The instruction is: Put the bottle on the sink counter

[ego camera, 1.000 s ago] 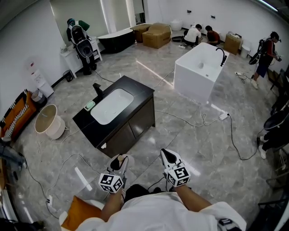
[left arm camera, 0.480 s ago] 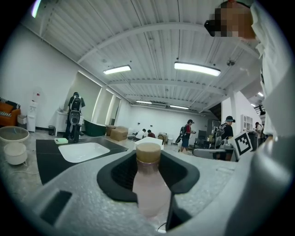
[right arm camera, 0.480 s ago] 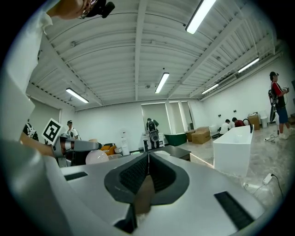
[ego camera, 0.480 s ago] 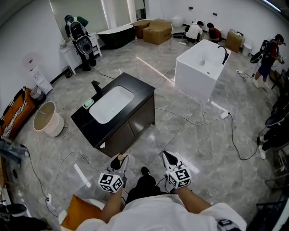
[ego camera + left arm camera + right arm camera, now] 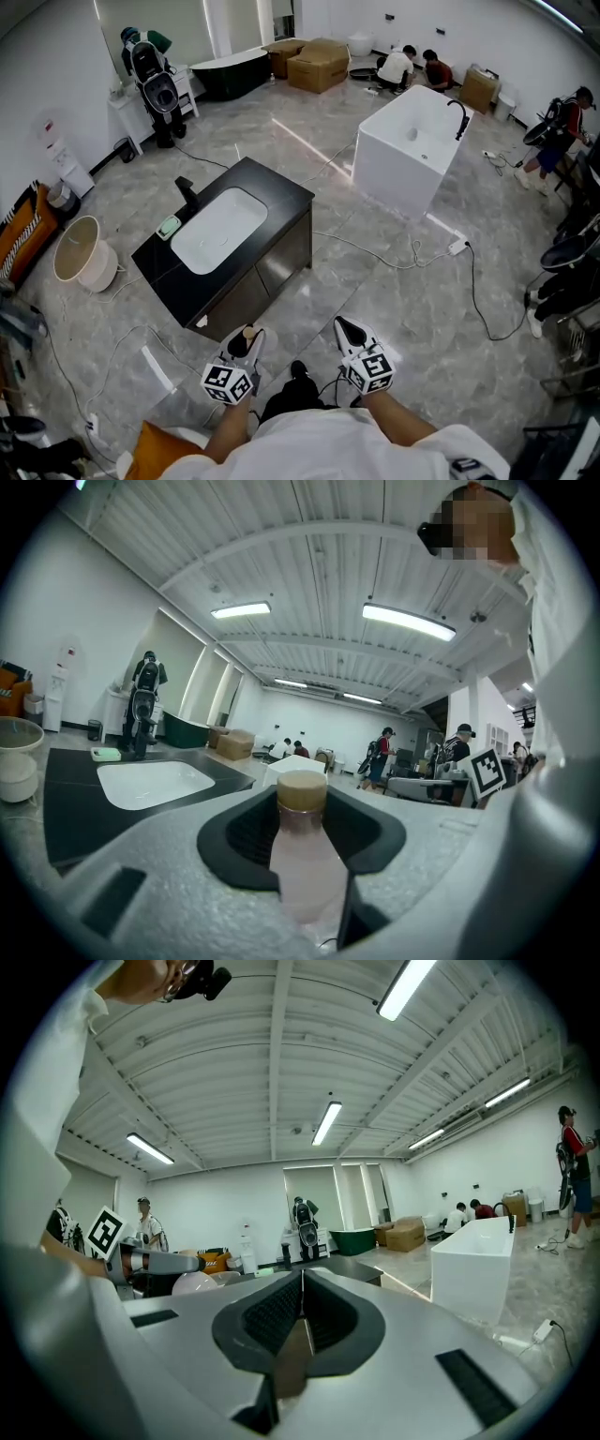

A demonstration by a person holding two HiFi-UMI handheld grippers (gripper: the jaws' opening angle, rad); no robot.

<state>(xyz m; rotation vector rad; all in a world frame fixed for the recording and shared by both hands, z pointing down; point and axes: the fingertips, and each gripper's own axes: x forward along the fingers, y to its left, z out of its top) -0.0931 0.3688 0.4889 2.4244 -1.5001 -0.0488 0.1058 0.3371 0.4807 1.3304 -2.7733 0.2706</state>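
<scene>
My left tool [image 5: 246, 343] pinches the bottle [image 5: 302, 855] upright. My right tool [image 5: 349, 330] is pressed together, empty. In the last second the desk [image 5: 281, 192] slid slightly left in my view. The bottle is not yet over its near edge.

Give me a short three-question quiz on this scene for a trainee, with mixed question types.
1. True or false: the right gripper holds the bottle.
2. The sink counter has a top that is: A white, B black, C orange.
3. Fill in: the small green item on the counter lies beside the ____.
Key: 1 false, the left gripper holds it; 2 B; 3 faucet.
</scene>
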